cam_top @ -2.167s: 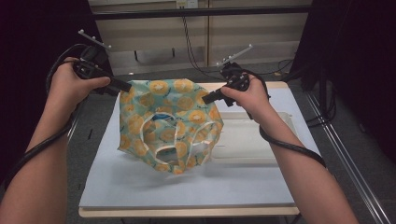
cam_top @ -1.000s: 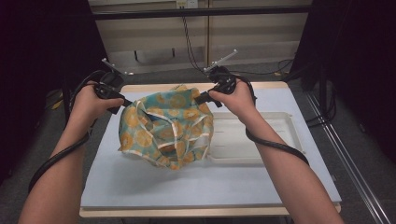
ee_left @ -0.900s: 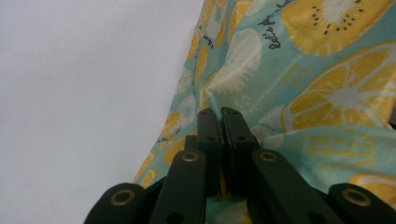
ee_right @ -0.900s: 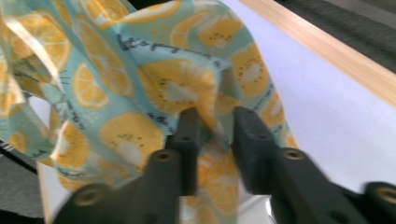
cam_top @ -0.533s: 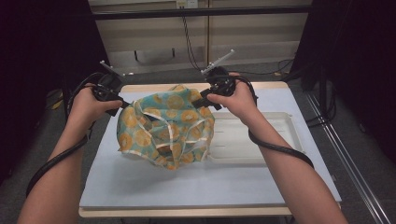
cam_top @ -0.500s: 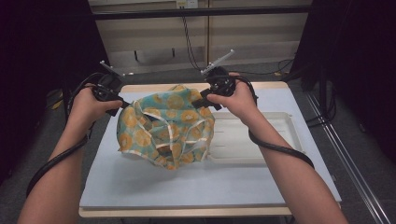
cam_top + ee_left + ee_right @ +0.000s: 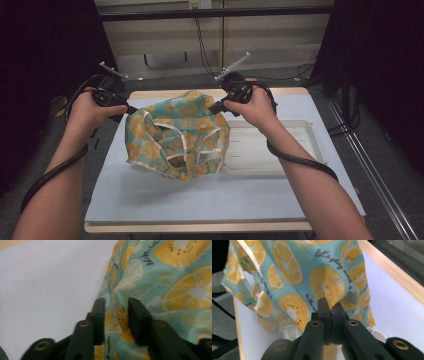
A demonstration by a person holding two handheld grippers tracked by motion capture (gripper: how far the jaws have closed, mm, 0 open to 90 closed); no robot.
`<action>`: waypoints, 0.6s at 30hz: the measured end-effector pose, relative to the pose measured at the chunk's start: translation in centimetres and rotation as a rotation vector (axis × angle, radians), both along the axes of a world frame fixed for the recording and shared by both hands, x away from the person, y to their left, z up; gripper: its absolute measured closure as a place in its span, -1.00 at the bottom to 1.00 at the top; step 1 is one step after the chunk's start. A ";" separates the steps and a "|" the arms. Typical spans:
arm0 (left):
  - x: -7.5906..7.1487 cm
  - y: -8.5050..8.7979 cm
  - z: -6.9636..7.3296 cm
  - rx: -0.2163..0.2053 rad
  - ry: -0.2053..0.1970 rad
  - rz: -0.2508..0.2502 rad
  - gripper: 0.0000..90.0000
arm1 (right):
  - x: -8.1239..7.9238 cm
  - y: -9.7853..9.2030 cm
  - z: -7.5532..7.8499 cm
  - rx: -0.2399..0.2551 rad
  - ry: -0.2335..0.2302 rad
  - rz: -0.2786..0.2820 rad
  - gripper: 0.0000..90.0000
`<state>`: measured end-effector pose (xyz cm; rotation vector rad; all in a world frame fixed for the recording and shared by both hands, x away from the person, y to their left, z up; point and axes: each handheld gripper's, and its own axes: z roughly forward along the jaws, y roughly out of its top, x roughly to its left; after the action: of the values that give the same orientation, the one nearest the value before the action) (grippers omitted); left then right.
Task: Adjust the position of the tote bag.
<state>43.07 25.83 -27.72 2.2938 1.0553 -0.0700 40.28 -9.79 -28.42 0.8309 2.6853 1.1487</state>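
High view: the right gripper (image 7: 218,106) pinches the cloth (image 7: 177,136) near the table's (image 7: 150,200) far edge; the left gripper (image 7: 131,109) (jaws just opening) stands spread around a fold.

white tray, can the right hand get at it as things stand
Probably not yet: the right gripper is shut on the cloth, which hangs over the white tray's left end. The tray's right part lies bare beside the forearm.

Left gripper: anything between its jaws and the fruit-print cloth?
Nothing visible. The left gripper has the fruit-print cloth right in the gap between its jaws, which have just been opening, so the pads stand apart from the fold. The right gripper is shut on the cloth's other side, holding it above the table.
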 end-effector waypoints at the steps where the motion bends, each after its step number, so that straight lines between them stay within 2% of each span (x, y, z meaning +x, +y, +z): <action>1: -0.1 0.0 0.1 -0.007 -0.013 0.002 0.37 | 0.0 0.0 0.0 0.010 0.009 -0.001 0.97; 2: -0.1 0.2 0.2 0.007 -0.024 -0.013 0.27 | 0.0 -0.1 0.0 0.015 0.006 0.000 0.97; 4: -0.2 0.4 0.5 0.011 -0.049 0.000 0.06 | 0.0 -0.1 0.0 0.012 0.016 -0.004 0.97; 5: -0.2 0.5 0.7 0.010 -0.055 -0.002 -0.03 | -0.1 -0.1 0.0 0.010 0.022 -0.006 0.97; 6: -0.3 0.5 0.8 -0.011 -0.062 0.018 -0.07 | -0.1 -0.2 0.0 0.008 0.021 -0.007 0.97; 7: -0.3 0.7 1.1 -0.010 -0.067 0.006 -0.10 | -0.1 -0.2 0.0 0.008 0.022 -0.007 0.97; 8: -0.5 0.7 1.3 -0.023 -0.067 0.018 -0.14 | -0.1 -0.2 0.0 0.005 0.025 -0.007 0.97; 9: -0.4 0.8 1.6 -0.015 -0.079 -0.004 -0.19 | -0.1 -0.2 0.0 0.004 0.024 -0.008 0.97; 13: -1.0 0.7 2.7 -0.023 -0.119 0.012 -0.30 | -0.2 -0.2 0.0 0.007 0.030 -0.011 0.97; 14: -1.1 0.7 3.0 -0.015 -0.128 -0.004 -0.32 | -0.2 -0.3 0.0 0.009 0.033 -0.012 0.97; 15: -1.3 0.6 3.2 -0.025 -0.134 0.001 -0.33 | -0.2 -0.3 0.0 0.011 0.035 -0.013 0.97; 18: -1.9 0.2 3.8 -0.041 -0.152 -0.040 -0.33 | -0.1 -0.4 -0.1 0.015 0.030 -0.014 0.97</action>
<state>41.19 26.04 -23.88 2.2442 0.9223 0.0655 40.18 -10.15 -28.54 0.8745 2.6935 1.1645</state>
